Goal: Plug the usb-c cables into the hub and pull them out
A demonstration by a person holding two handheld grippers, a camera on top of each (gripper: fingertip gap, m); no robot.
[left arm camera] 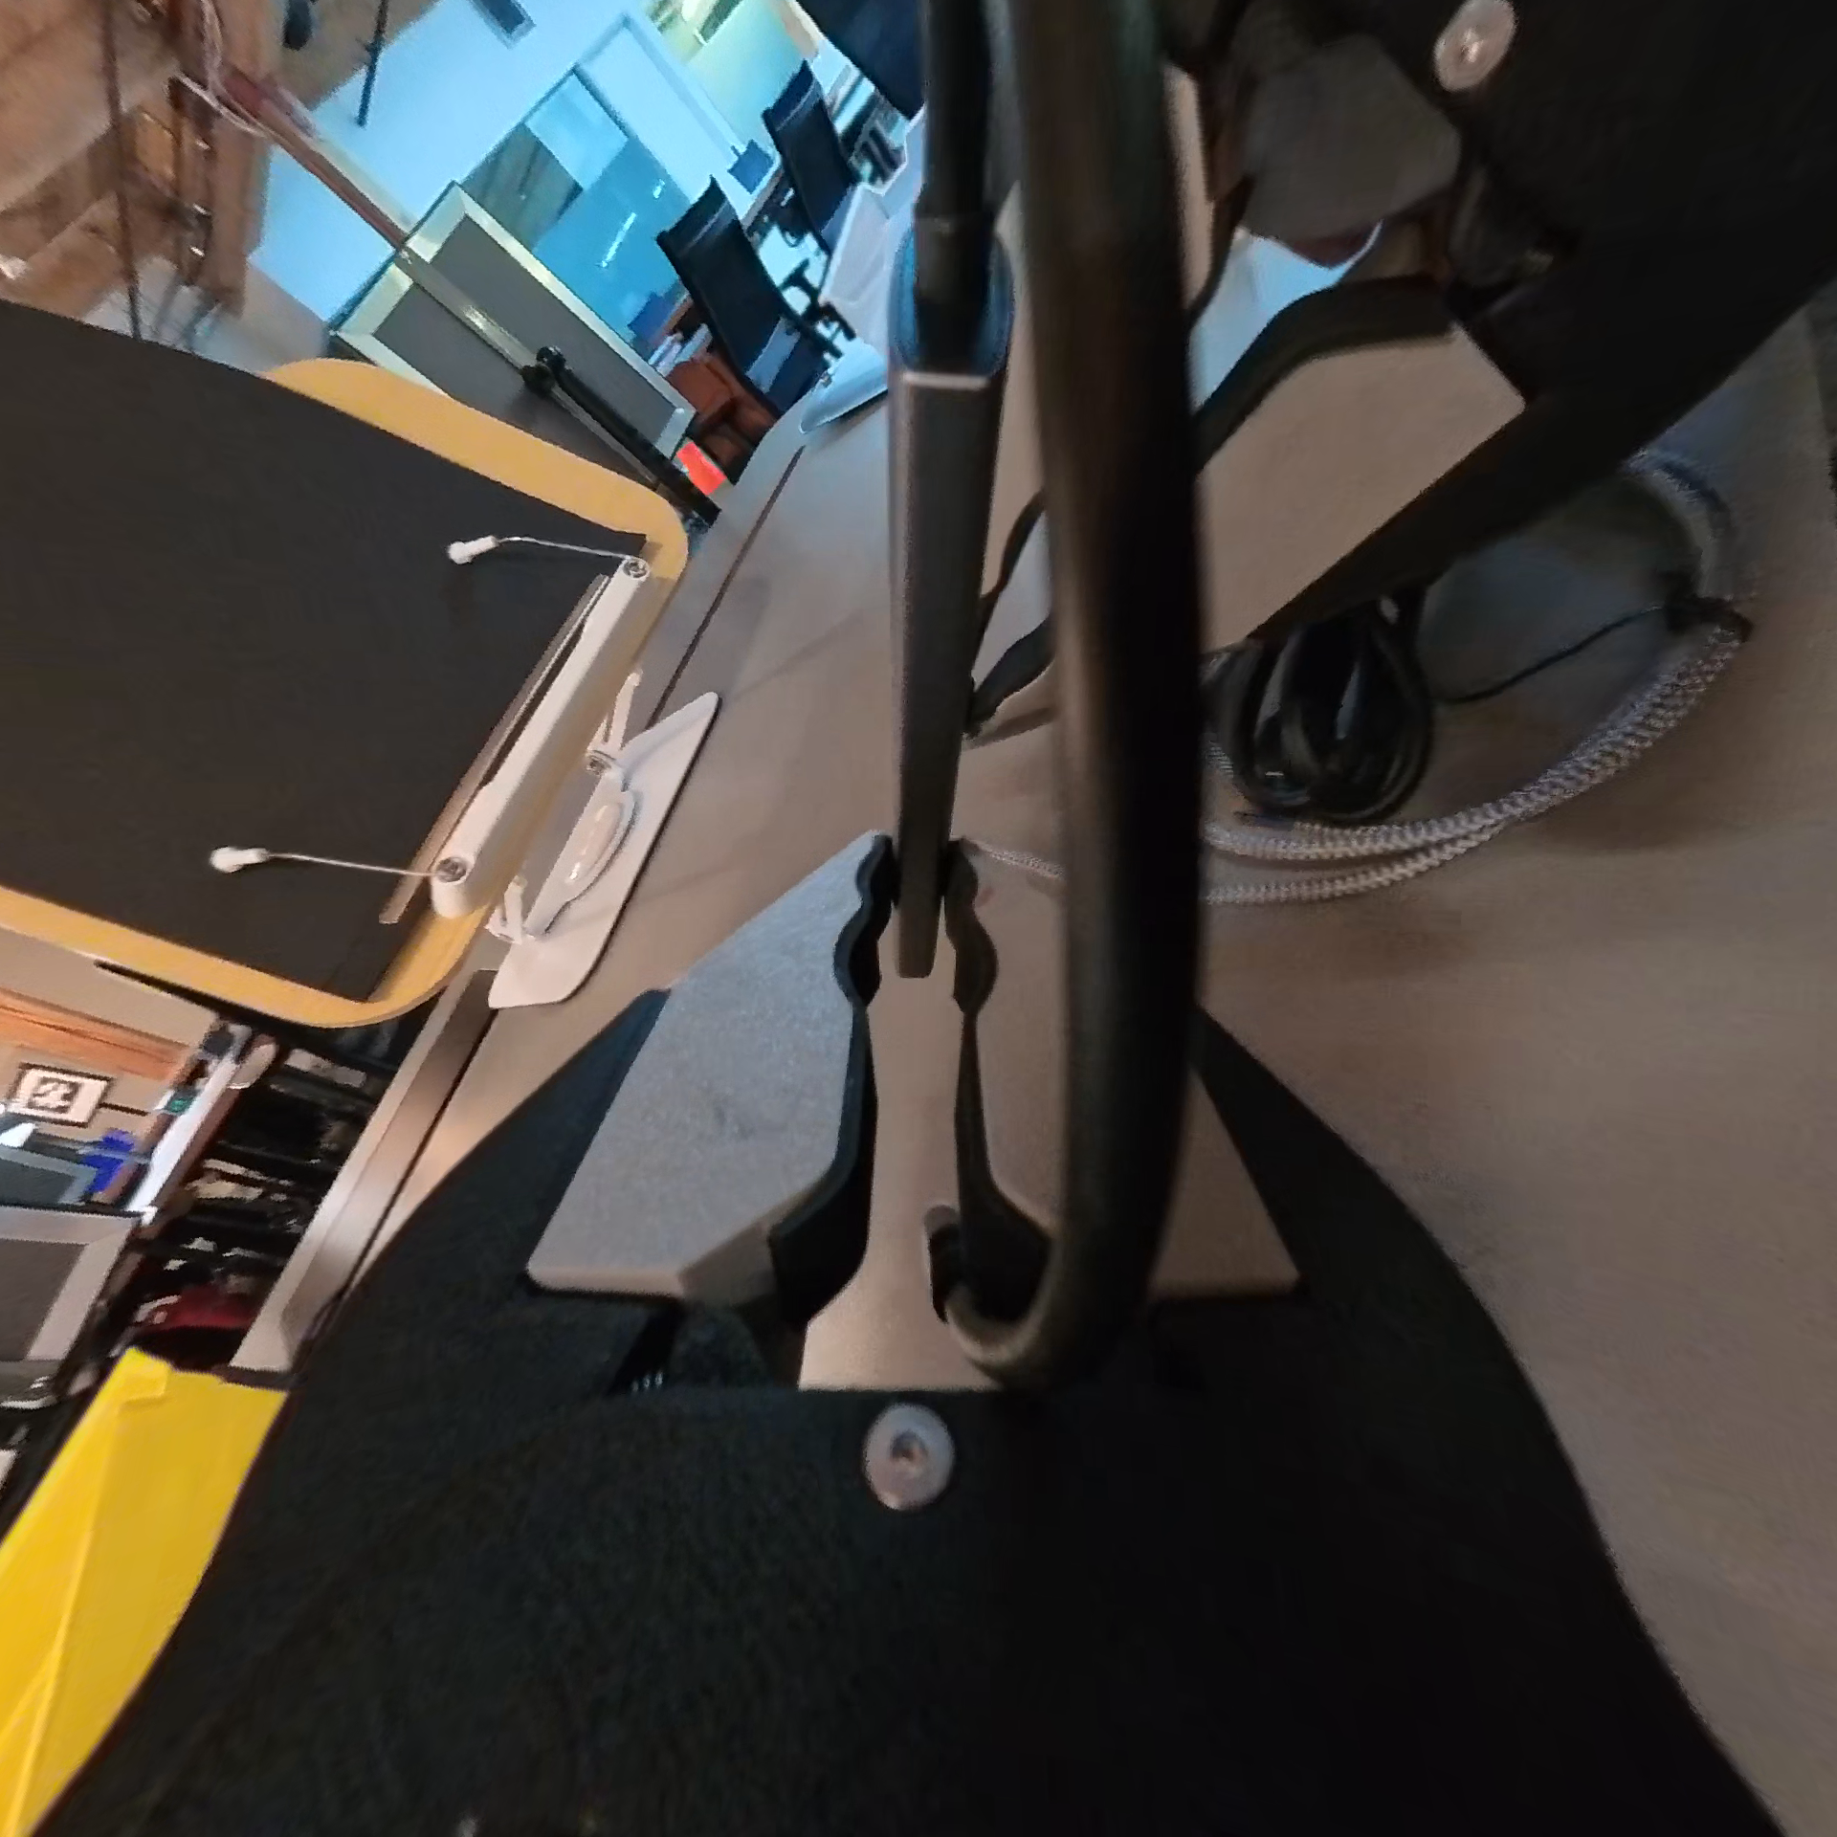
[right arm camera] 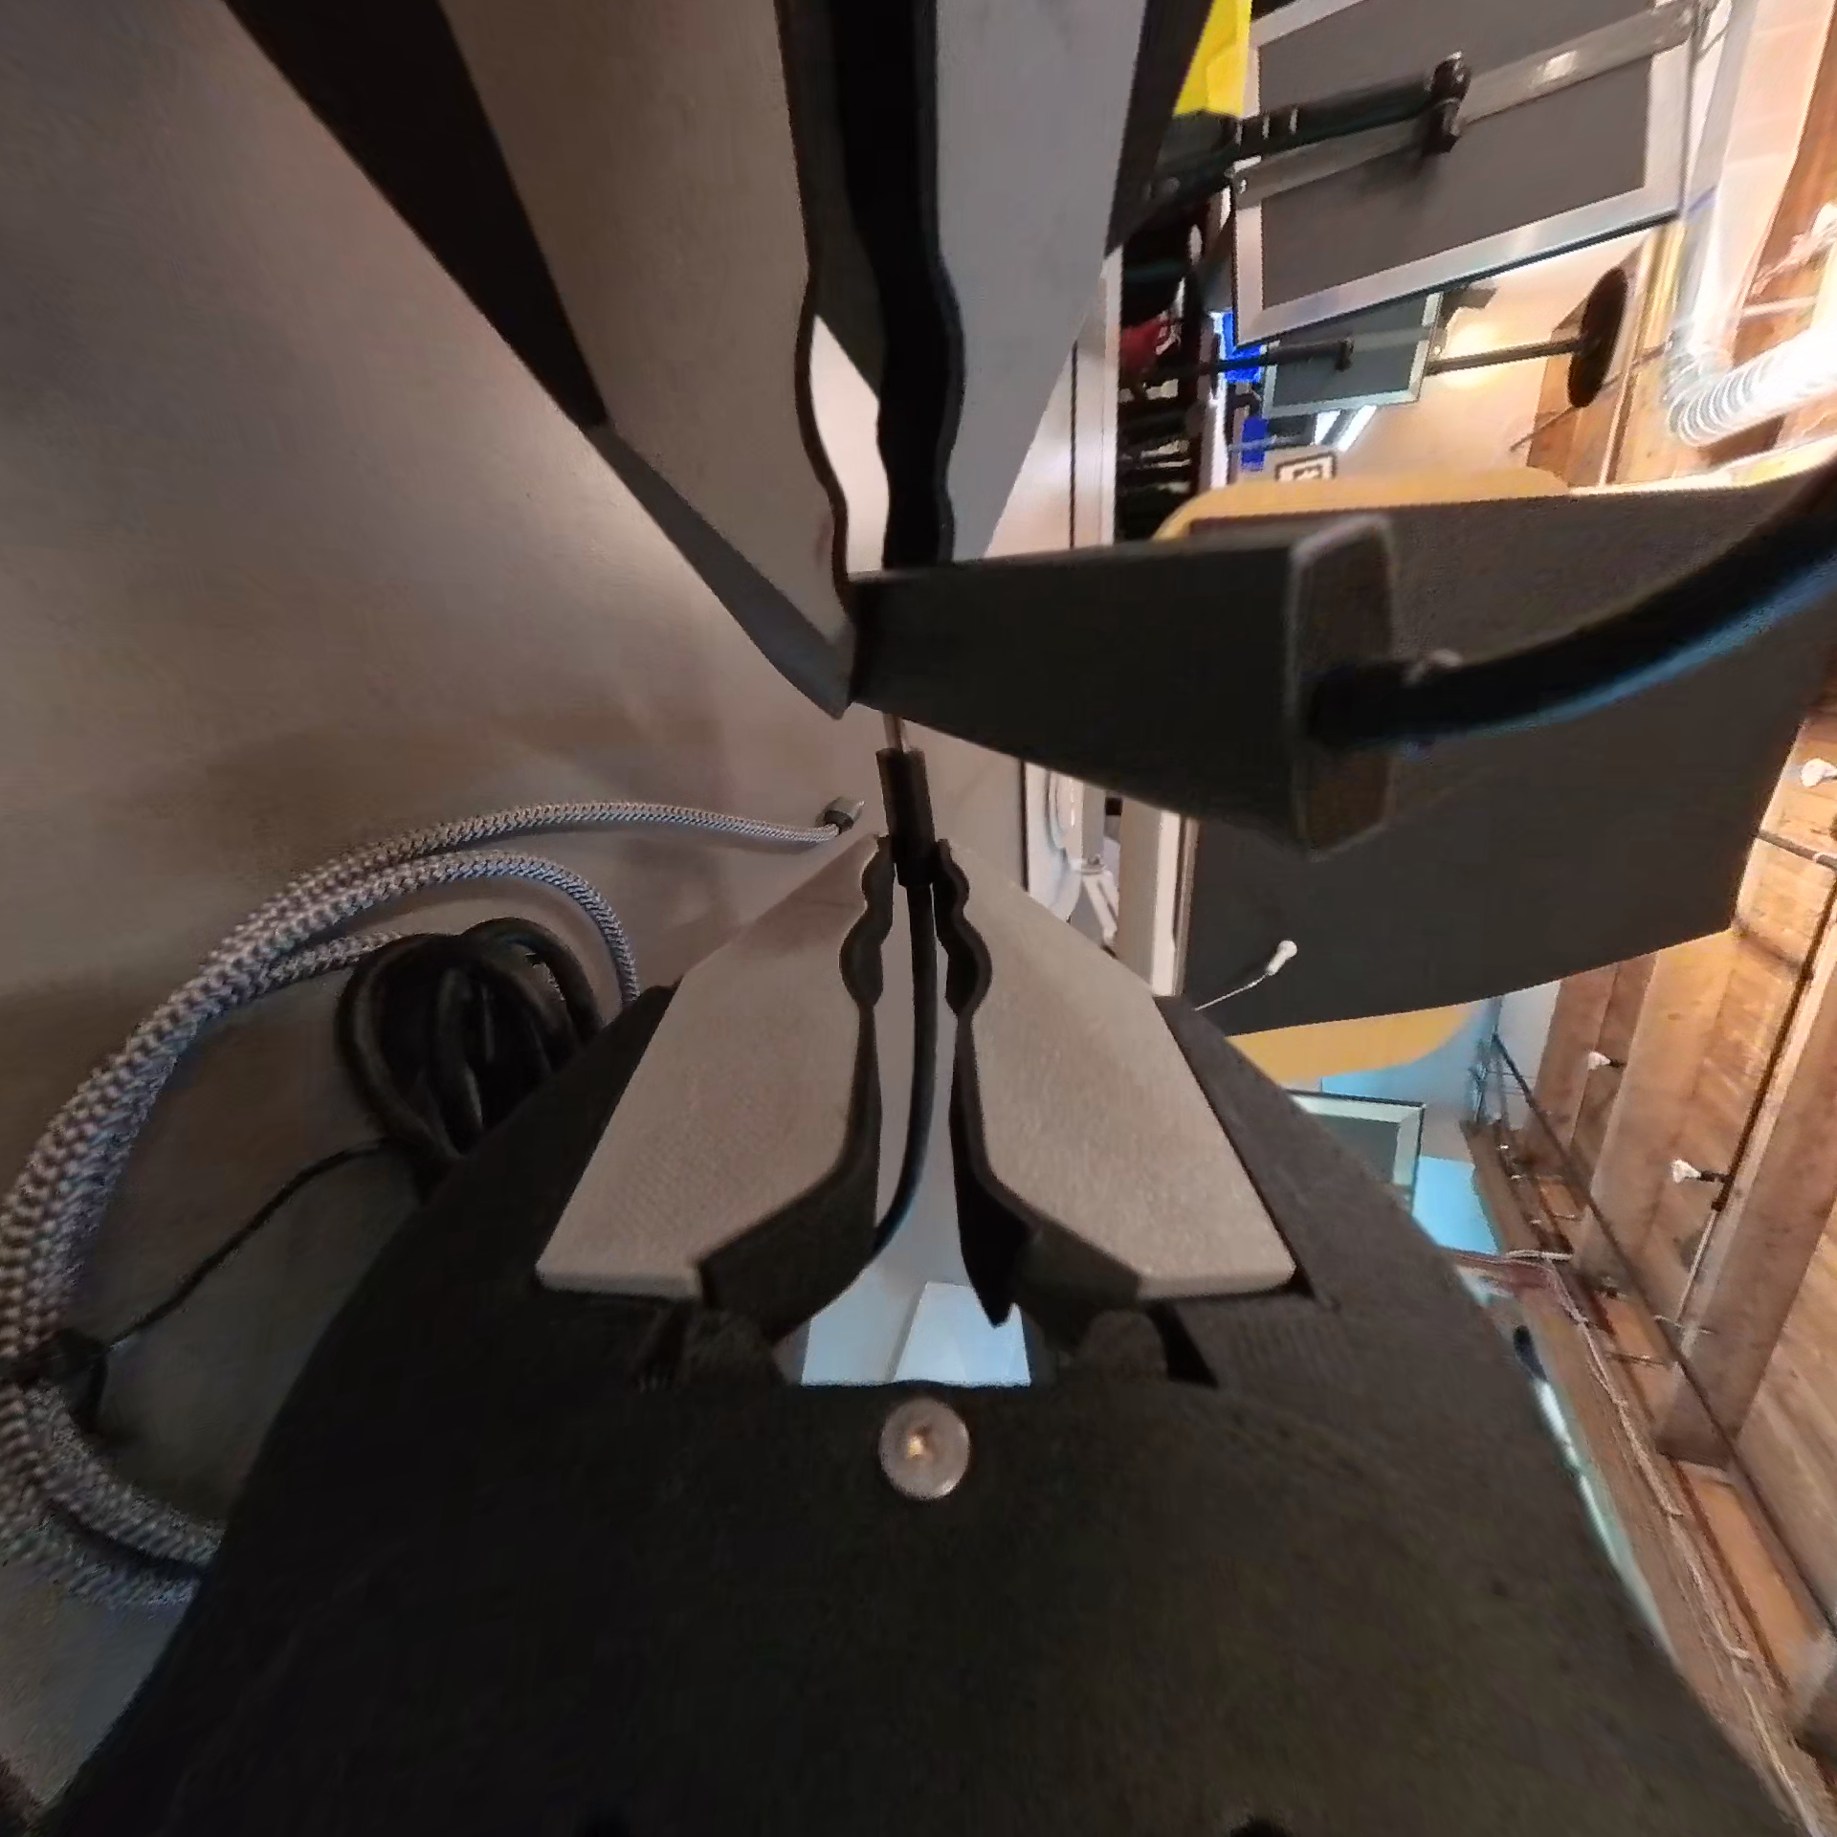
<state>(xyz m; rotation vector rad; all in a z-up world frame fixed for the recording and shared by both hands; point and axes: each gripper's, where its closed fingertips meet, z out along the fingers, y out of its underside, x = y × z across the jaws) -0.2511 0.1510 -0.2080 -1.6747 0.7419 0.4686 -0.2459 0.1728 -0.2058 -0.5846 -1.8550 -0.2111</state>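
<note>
Dark grey hub (left arm camera: 929,636) is pinched at its end between the closed tips of the left gripper (left arm camera: 926,900). Right gripper (right arm camera: 910,875) clamps the black cable (right arm camera: 919,1044) behind its plug (right arm camera: 907,795), just below the hub's edge (right arm camera: 1074,646).

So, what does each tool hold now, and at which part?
The left tool grips the grey hub at its end. The right tool grips the black cable just behind its plug.
</note>
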